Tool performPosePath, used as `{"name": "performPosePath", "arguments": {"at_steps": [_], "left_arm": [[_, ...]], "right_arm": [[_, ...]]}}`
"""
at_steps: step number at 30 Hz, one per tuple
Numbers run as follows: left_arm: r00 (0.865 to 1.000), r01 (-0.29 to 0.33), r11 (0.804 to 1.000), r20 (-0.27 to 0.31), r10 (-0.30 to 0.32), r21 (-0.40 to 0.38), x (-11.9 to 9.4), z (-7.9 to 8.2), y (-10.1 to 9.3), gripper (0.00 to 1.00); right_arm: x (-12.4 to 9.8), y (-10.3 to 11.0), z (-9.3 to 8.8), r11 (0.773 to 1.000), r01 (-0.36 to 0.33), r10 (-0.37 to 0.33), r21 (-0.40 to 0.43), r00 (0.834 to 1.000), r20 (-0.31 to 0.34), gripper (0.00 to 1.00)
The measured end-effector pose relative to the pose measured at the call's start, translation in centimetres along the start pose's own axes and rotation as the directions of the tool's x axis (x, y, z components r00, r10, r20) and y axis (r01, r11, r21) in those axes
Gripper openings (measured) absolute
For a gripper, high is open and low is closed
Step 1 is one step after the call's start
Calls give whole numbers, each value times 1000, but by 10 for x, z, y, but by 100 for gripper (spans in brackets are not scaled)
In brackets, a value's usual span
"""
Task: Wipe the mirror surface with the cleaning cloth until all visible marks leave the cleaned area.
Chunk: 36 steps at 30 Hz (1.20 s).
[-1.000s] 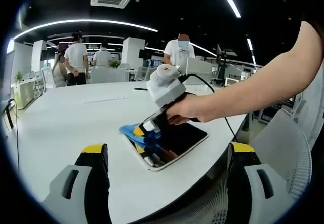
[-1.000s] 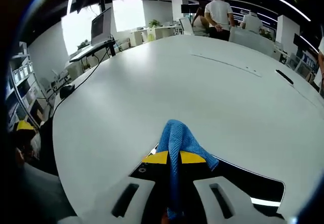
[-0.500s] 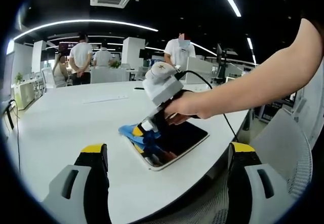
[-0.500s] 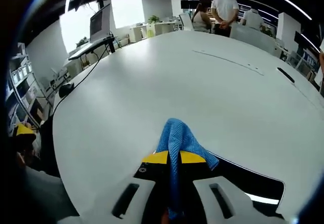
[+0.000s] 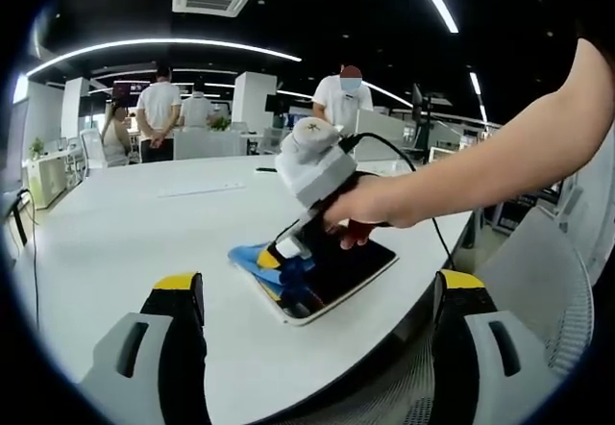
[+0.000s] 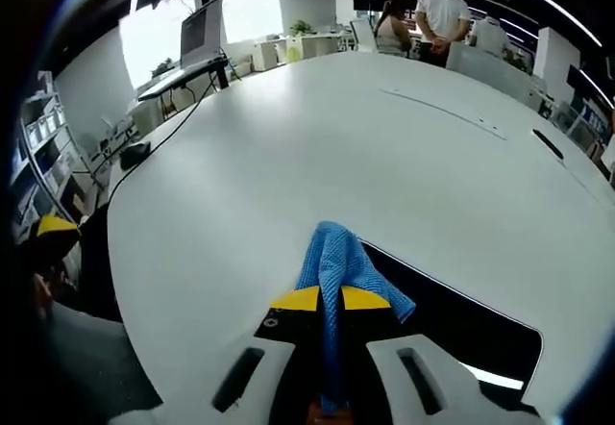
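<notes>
— Pulled back along the glass, that right hand-held gripper point(image 5: 288, 257): a second ago it worked nearer the far edge of the mirror point(image 5: 341, 266), and now more dark glass shows ahead of the cleaning cloth point(image 6: 336, 266).

— And its jaws?

— Closed tight on the cloth, yellow tips pinching a blue fold that bunches up in front of them. In the left gripper view the cloth is pressed low onto the mirror's near-left corner, spilling just over the edge onto the tabletop point(image 5: 125, 223).

— Why hold it so low and steep?

— My guess: to keep the wad flat against the glass so it drags marks off rather than skating over them. The person's hand point(image 5: 370, 213) grips from above, which would lend weight.

— What's the left hand-held gripper point(image 5: 322, 295) doing?

— Hanging back, jaws spread wide, nothing between them. It hovers off the tabletop's near edge, well apart from the mirror, so everything stays in sight.

— Any containers?

— None I can see. The mirror lies flat near the tabletop's rim; people point(image 5: 159, 108) stand well beyond.
</notes>
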<state>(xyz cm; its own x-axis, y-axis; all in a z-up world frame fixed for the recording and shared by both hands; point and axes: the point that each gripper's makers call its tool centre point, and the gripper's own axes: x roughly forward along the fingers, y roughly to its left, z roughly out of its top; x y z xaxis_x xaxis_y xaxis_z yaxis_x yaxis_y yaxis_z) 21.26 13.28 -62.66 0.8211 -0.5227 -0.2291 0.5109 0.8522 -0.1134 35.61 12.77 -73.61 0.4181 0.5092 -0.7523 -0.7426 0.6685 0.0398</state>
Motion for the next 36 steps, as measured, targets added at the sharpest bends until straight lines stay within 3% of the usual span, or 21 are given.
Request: {"name": "performPosePath", "arguments": {"at_steps": [11,22,32,34,36], "left_arm": [[1000,2,1000,-5,-2,-5,-1,-1,0,98],[999,18,1000,-28,-18,-9,0,-4,-1,97],[999,22,1000,-30,-22,-9,0,-4,-1,96],[998,43,999,-56,-43,-9,0,-8,-5,97],[998,43,999,-53,-43,-9,0,-7,-5,97]], "right_arm": [[-9,13,-11,1000,-4,4,20,1000,-19,0],[-6,12,-9,998,5,-4,64,1000,-13,0],[-5,11,-8,1000,-4,4,7,1000,-24,0],[-6,13,-8,999,-17,16,-48,1000,-11,0],[-7,12,-9,999,-28,28,-32,1000,-6,0]]}}
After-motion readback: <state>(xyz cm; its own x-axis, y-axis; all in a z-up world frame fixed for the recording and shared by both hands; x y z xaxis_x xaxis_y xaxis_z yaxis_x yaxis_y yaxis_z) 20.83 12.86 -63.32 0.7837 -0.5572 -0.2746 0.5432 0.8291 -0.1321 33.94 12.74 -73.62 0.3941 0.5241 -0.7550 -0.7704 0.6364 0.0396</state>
